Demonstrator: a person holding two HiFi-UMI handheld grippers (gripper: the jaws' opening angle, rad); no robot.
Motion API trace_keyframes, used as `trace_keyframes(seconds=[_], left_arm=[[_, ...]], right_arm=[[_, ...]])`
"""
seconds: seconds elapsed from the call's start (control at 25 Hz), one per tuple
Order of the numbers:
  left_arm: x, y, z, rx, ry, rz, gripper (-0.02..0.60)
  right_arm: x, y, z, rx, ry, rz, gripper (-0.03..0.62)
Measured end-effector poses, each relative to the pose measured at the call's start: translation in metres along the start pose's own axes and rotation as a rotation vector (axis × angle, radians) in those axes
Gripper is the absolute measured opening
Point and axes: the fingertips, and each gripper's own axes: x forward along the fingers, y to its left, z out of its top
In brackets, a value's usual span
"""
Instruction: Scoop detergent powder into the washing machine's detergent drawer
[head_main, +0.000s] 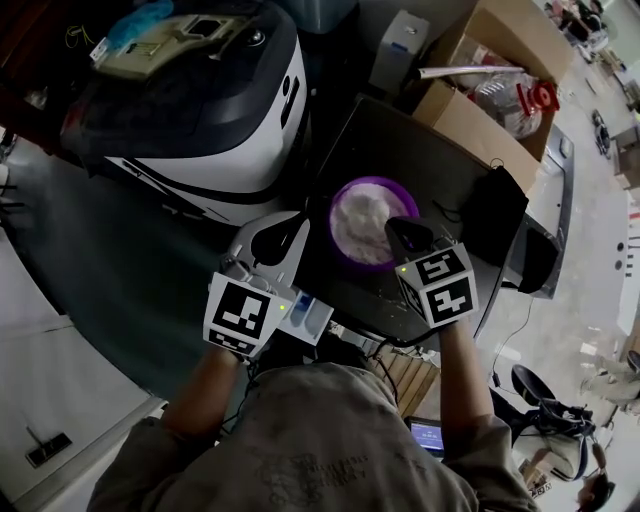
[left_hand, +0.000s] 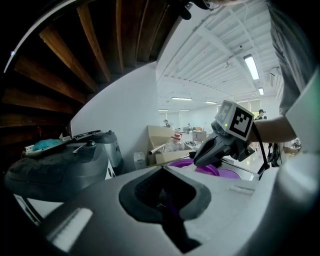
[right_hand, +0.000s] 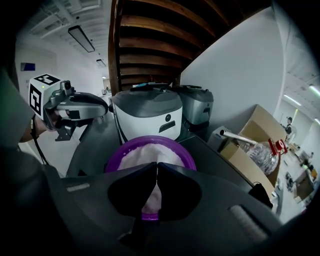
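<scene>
A purple bowl heaped with white detergent powder stands on a black top. My right gripper hangs just over the bowl's near right rim. In the right gripper view its jaws meet with nothing between them, above the powder. My left gripper is left of the bowl, off the black top's edge. In the left gripper view its jaws are closed on a thin purple strip, seemingly a scoop handle; the scoop's bowl is hidden. No detergent drawer shows.
A white and dark rounded machine fills the far left, with a second one behind it. An open cardboard box holding a plastic bottle stands at the back right. A black object lies right of the bowl.
</scene>
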Motion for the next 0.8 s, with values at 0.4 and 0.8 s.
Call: trace_keyframes(seconds=[0.4,0.8], left_arm=[[0.000,0.005,-0.012,-0.010,0.012,-0.019,0.000],[-0.007,0.012,-0.020,-0.019,0.019,-0.011,0.000]], right_arm=[[0.012,0.006,-0.003,-0.029,0.097,0.011,0.035],[0.022,0.013,-0.008,-0.070,0.178,0.049,0.035]])
